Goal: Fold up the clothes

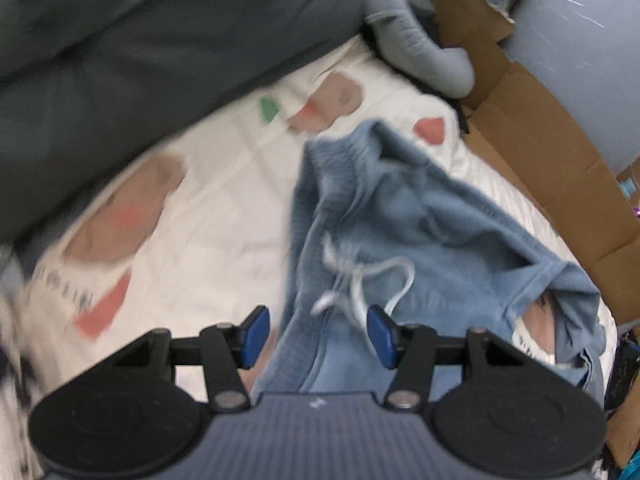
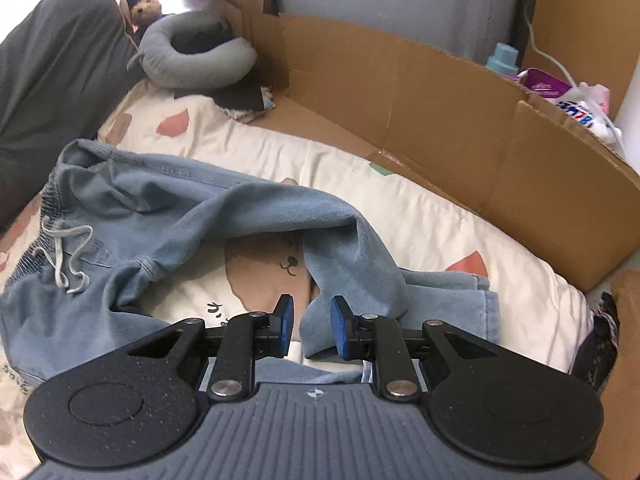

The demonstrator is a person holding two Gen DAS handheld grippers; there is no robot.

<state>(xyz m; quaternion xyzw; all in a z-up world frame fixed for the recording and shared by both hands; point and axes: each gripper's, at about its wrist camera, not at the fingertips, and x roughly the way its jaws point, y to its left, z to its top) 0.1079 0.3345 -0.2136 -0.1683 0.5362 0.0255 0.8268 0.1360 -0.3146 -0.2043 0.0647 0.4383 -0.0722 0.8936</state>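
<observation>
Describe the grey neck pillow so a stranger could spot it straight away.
Start at the cardboard wall along the bed's far side and follow it to the corner by the dark pillow. The neck pillow lies there: a grey, U-shaped cushion beside a small teddy bear.

Left tool [image 1: 316, 334] and right tool [image 2: 311, 326], black arms, blue pads, ribbed grey bodies

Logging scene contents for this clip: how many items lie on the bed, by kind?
Blue shorts: 1
Neck pillow: 1
Teddy bear: 1
Dark pillow: 1
Total: 4
</observation>
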